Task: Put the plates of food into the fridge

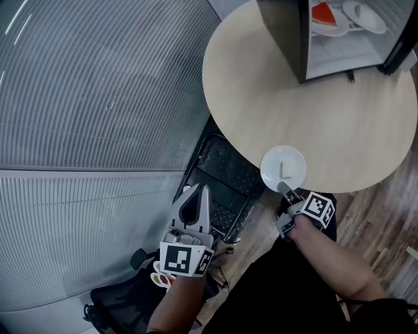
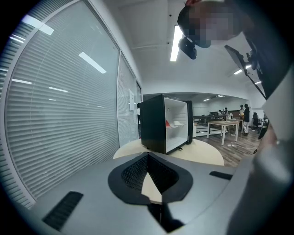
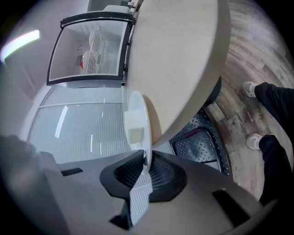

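A small white plate [image 1: 283,168] with a pale cube of food [image 1: 287,170] sits at the near edge of the round wooden table [image 1: 326,117]. My right gripper [image 1: 285,189] is shut on the plate's near rim; in the right gripper view the plate [image 3: 137,124] stands edge-on between the pads. My left gripper [image 1: 204,189] hangs off the table to the lower left, shut and holding nothing. The black mini fridge [image 1: 284,32] stands open at the table's far side. On its shelf are a plate with red food [image 1: 323,14] and another white plate [image 1: 366,16].
Below the table's near-left edge lies a black metal tread plate [image 1: 222,176]. A glass wall with blinds [image 1: 98,98] fills the left side. Wood floor [image 1: 379,215] lies to the right, where my shoes [image 3: 250,87] stand. Far desks and people [image 2: 229,121] are in the background.
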Demonstrator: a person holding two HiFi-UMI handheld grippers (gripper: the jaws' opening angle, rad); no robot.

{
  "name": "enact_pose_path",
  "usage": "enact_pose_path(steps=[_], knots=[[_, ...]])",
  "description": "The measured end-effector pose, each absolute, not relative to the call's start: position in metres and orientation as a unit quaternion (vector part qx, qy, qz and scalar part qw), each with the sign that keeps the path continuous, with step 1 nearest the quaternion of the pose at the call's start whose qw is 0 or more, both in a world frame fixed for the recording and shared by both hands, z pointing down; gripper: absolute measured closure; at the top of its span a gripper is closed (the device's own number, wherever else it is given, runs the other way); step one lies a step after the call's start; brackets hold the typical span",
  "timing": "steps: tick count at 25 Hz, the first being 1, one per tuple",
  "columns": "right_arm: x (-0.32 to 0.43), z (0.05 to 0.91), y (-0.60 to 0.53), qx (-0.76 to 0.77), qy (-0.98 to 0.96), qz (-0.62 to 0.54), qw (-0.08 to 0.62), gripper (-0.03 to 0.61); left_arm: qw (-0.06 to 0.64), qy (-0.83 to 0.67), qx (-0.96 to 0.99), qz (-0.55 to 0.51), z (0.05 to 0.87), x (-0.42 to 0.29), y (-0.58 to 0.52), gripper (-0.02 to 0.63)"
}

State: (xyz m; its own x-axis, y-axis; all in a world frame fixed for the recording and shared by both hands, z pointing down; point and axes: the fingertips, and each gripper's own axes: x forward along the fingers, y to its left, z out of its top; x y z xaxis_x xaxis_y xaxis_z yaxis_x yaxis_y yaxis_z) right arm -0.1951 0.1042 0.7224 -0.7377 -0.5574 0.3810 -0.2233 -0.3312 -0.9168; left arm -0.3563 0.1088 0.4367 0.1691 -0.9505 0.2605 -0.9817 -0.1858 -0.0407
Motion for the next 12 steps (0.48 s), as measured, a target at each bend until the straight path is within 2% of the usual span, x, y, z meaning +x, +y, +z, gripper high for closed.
enact_pose_path(steps=[12], knots=[[-0.180,0.665,0.089,-0.309,0.612,-0.713,0.151,0.560,0.053,-0.611,0.785,0.086,0.412,-0.330,0.095,0.609]])
